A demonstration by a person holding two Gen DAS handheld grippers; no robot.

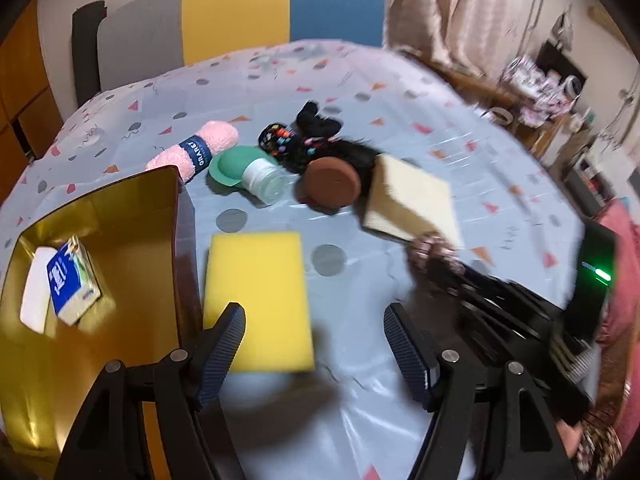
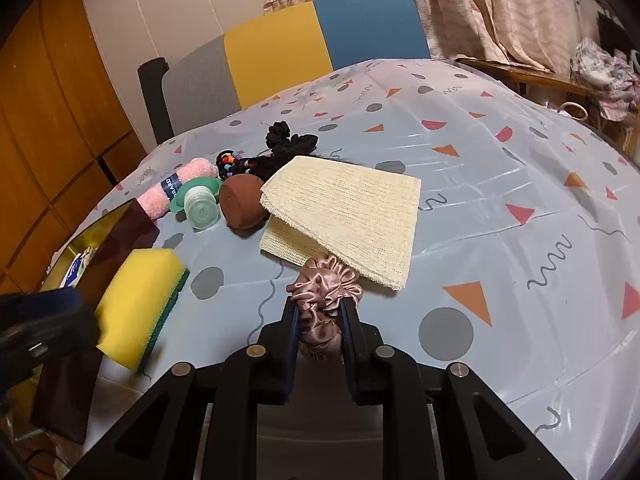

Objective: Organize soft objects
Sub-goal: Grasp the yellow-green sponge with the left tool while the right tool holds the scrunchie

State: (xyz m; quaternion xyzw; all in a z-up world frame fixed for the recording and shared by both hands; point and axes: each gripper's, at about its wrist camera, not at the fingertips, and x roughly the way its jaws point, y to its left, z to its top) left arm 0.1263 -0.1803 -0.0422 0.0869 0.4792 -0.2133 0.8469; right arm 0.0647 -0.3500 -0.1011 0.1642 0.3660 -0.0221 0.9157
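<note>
**Right gripper clamping scrunchie, left gripper gaping over sponge**

Pinching a pink satin scrunchie [image 2: 326,300] between the pads of the right gripper [image 2: 320,312], jaws drawn close and pressing into the fabric from both sides. Lying just ahead of that gripper and touching the scrunchie's far edge: a folded cream cloth [image 2: 352,216], spreading over the tabletop [image 2: 500,208]. Sitting beyond the cloth, ahead and to the left: a brown puff [image 2: 242,204], a green-capped jar [image 2: 202,206] tipped on its side, a pink yarn roll [image 2: 176,188], and a heap of dark hair ties [image 2: 256,160], all crowding together.

Hovering with jaws standing wide apart, gripping nothing: the left gripper [image 1: 314,340]. Lying between and just ahead of its fingers, nearer the left one: a yellow sponge [image 1: 258,296], flat on the tabletop, green scouring layer showing in the right wrist view. Standing immediately left of the sponge and the left gripper: an open gold-lined box [image 1: 132,208], holding a blue tissue pack [image 1: 74,280] tilted on a white item too blurred for telling. Showing to the right of the left gripper, blurred: the right gripper with the scrunchie at its tip, beside the cloth's near corner.
</note>
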